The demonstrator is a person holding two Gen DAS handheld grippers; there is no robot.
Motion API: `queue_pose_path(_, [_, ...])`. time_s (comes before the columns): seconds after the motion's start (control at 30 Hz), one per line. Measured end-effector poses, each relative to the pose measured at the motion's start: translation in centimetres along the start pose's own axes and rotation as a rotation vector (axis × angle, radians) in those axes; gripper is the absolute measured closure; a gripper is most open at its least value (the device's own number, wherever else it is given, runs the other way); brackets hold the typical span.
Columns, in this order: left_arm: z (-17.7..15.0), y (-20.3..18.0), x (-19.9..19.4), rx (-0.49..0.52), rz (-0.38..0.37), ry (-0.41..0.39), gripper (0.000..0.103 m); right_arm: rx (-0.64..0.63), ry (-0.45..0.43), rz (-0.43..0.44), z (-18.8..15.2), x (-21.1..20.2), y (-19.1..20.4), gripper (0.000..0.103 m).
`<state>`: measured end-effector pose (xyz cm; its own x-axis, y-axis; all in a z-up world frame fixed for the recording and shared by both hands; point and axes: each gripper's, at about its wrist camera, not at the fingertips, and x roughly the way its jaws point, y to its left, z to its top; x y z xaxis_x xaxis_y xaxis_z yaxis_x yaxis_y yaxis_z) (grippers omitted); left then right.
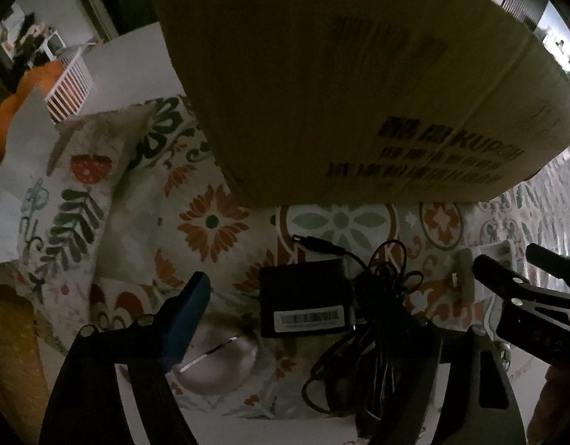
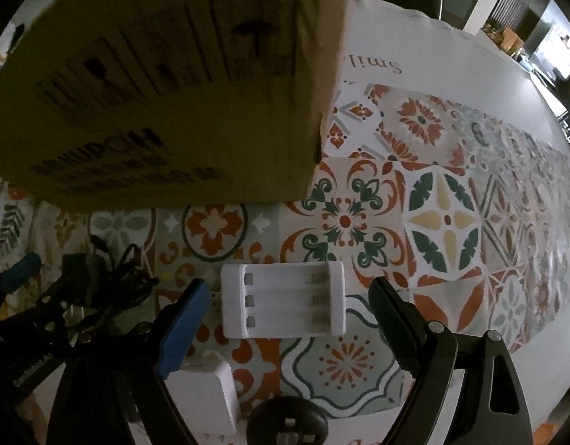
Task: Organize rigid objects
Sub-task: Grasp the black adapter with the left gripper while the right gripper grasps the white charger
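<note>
A black power adapter (image 1: 303, 302) with a tangled black cable (image 1: 374, 337) lies on the patterned cloth between the fingers of my open left gripper (image 1: 296, 319); the cable covers the right finger. A white battery holder (image 2: 283, 304) lies between the fingers of my open right gripper (image 2: 288, 319), apart from both. A large cardboard box (image 1: 340, 74) stands just behind both objects; it also shows in the right wrist view (image 2: 166, 89). The right gripper's fingers (image 1: 507, 285) and the white holder (image 1: 466, 274) show at the right of the left wrist view.
A patterned cushion (image 1: 81, 193) lies at the left. A silvery round object (image 1: 218, 367) sits under the left gripper. A white block (image 2: 207, 396) and a black round plug (image 2: 288, 422) lie near the right gripper. The patterned tablecloth (image 2: 451, 222) stretches to the right.
</note>
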<state>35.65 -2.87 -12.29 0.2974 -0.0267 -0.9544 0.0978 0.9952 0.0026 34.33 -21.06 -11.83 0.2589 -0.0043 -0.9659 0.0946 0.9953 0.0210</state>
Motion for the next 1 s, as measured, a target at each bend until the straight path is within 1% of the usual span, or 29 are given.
queue_pose_path(0.27, [0.3,0.6,1.5,-0.017,-0.040,0.039,0.031,0.009,-0.017,0.019,1.0,1.3,0.9,0.015])
queue_pose_path(0.37, [0.5,1.3,2.3,-0.024,-0.052,0.051,0.034,0.019,-0.006,0.030,1.4,2.0,0.7,0.015])
queue_pose_path(0.4, [0.4,1.2,2.3,-0.026,-0.051,0.052,0.034,0.022,-0.001,0.033,1.3,3.1,0.2,0.015])
queue_pose_path(0.47, [0.4,1.4,2.6,-0.029,-0.051,0.052,0.036,0.028,0.009,0.040,1.4,3.9,0.0,0.016])
queue_pose_path(0.53, [0.4,1.6,2.9,-0.030,-0.060,0.053,0.041,0.036,0.016,0.046,1.4,4.4,-0.1,0.021])
queue_pose_path(0.57, [0.4,1.8,2.9,-0.031,-0.068,0.054,0.043,0.038,0.014,0.047,1.4,4.6,-0.1,0.021])
queue_pose_path(0.6, [0.3,1.8,3.0,-0.030,-0.072,0.054,0.046,0.037,0.003,0.039,1.4,4.6,-0.1,0.024])
queue_pose_path(0.63, [0.3,1.8,3.0,-0.028,-0.078,0.052,0.049,0.036,-0.003,0.036,1.4,4.7,0.0,0.025])
queue_pose_path(0.77, [-0.1,1.1,3.1,-0.013,-0.077,0.040,0.049,0.039,-0.018,0.042,0.4,5.5,-0.5,0.025])
queue_pose_path(0.83, [-0.3,0.8,3.1,-0.010,-0.074,0.037,0.049,0.040,-0.026,0.037,0.2,5.1,-0.6,0.026])
queue_pose_path(1.0, [-0.7,1.1,2.4,-0.006,-0.081,0.020,0.049,0.036,-0.062,0.043,-0.5,2.1,-1.0,0.026])
